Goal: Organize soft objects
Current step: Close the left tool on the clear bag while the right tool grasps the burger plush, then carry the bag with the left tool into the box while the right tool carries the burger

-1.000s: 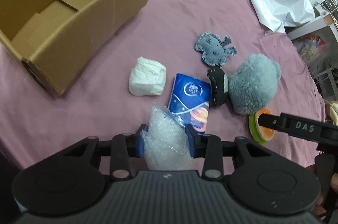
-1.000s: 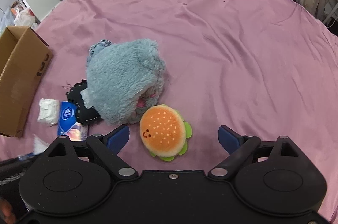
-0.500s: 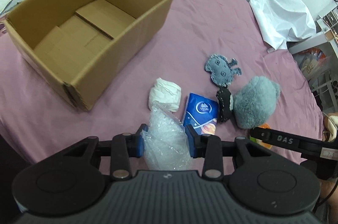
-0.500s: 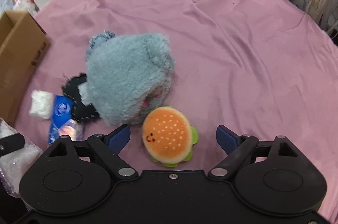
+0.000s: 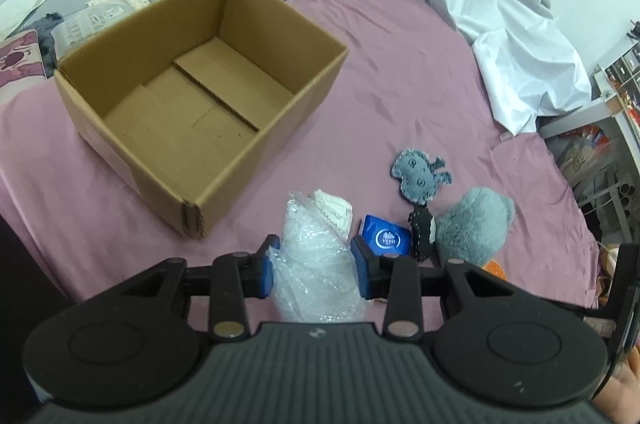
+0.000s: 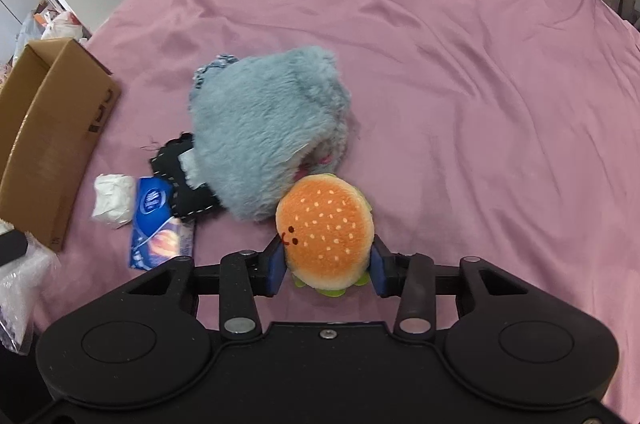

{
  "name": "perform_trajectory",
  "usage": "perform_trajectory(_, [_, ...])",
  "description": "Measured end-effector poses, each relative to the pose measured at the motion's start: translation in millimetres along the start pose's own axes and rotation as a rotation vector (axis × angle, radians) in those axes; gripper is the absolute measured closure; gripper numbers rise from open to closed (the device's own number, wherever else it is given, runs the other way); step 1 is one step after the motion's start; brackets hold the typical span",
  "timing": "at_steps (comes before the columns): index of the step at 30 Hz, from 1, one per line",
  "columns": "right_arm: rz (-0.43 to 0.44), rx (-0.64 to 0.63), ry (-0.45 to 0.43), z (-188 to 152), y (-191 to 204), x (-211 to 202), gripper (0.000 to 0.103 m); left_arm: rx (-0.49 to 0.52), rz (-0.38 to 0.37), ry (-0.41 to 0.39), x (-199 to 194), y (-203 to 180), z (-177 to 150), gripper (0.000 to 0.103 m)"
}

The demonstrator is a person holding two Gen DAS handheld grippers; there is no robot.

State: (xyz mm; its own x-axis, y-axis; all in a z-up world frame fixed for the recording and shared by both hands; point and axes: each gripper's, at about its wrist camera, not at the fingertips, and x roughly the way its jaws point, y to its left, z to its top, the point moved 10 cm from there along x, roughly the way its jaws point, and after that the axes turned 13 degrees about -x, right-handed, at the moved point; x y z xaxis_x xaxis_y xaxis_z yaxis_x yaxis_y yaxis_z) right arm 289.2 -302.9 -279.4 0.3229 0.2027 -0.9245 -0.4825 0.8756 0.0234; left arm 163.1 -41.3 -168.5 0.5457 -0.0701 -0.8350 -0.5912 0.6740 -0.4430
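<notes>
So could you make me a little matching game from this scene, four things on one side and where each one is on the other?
Things:
1. burger plush
2. bubble wrap
3. cardboard box
4. blue tissue pack

Places or states:
A. lying flat on the pink cover
B. squeezed in the right gripper
C. standing open with nothing inside
D. clamped in the left gripper

Pairs: 1-B, 2-D, 3-C, 4-A

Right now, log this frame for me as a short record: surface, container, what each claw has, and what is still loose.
surface: pink cloth
container: open cardboard box, nothing visible inside
left claw: shut on bubble-wrap bag
right claw: jaws just closed onto burger plush
loose on cloth: grey furry plush, blue tissue pack, white wad, black felt piece, grey felt toy
</notes>
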Motion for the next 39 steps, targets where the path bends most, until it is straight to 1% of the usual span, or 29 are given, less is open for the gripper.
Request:
perform_trajectory(5, [0.009,0.008,-0.026,0,13,-13,0.063,0.000,-0.011,-0.019,-13,3,8,0.066])
perform_trajectory(9, [0.004,0.008,-0.058,0,25,-27,0.062,0.024,-0.029,-0.036,-24,1,14,0.066])
perform_trajectory(13, [0.006,0.014,-0.115,4,34,-46,0.062,0.050,-0.042,-0.060,-35,0,25,0.066])
perform_trajectory(20, [-0.002,0.014,-0.205,15,47,-75,0.062,0.086,-0.043,-0.072,-46,1,39,0.066])
perform_trajectory(25, [0.015,0.054,-0.251,19,58,-83,0.062,0.119,-0.043,-0.088,-54,3,49,0.066])
perform_trajectory(32, [0.034,0.048,-0.330,27,77,-103,0.062,0.149,-0.048,-0.104,-63,4,59,0.066])
perform_trajectory(39, [0.054,0.083,-0.388,32,87,-117,0.062,0.186,-0.048,-0.116,-69,5,68,0.066])
